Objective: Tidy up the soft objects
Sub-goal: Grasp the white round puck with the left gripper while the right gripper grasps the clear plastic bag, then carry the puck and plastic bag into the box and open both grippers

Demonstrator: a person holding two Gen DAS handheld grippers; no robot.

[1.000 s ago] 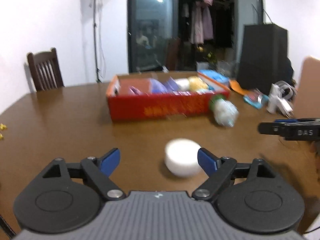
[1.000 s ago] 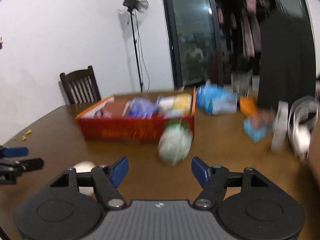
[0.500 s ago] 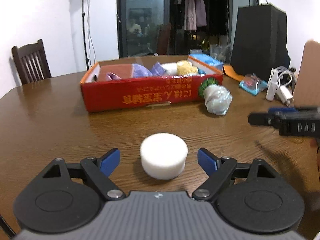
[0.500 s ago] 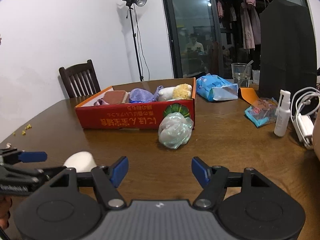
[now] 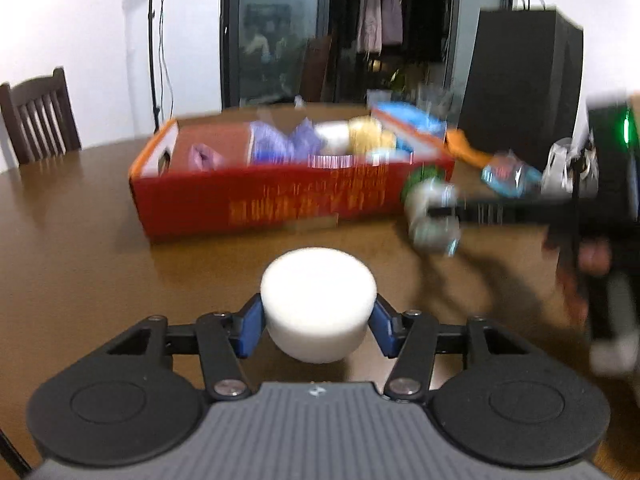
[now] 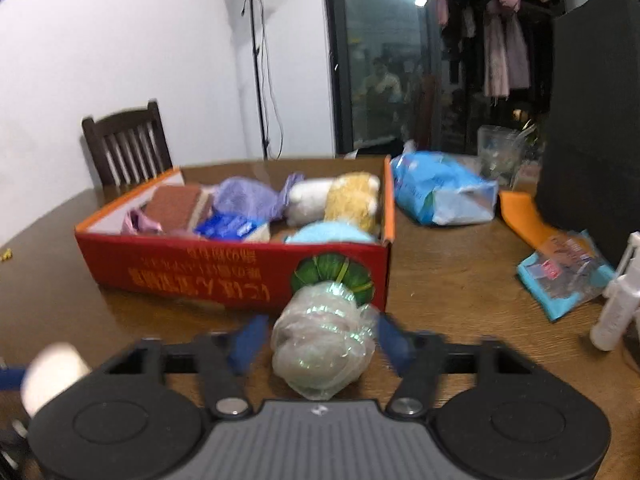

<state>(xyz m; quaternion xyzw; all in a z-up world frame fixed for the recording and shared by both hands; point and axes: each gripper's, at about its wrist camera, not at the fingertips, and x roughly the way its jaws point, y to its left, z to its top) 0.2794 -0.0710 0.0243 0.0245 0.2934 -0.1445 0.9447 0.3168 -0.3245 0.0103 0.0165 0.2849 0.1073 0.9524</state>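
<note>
White foam puck point(image 5: 318, 300), low centre of the left wrist view, pinched between blue pads point(image 5: 251, 326) of left gripper point(image 5: 318, 330), jaws just closing. Crumpled plastic wad point(image 6: 324, 346) between right gripper point(image 6: 322, 340) pads, closing too; contact blurred. Beyond: red box point(image 6: 192, 272) of soft things mid-frame on brown table point(image 6: 460, 280).

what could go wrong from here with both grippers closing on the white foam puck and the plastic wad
The right gripper has just been closing around the crumpled plastic wad; its pads look barely in contact, so the slick wad may slip out. The left gripper pinches the white foam puck low and near its front, so it may squeeze forward. The red box looks crowded.
</note>
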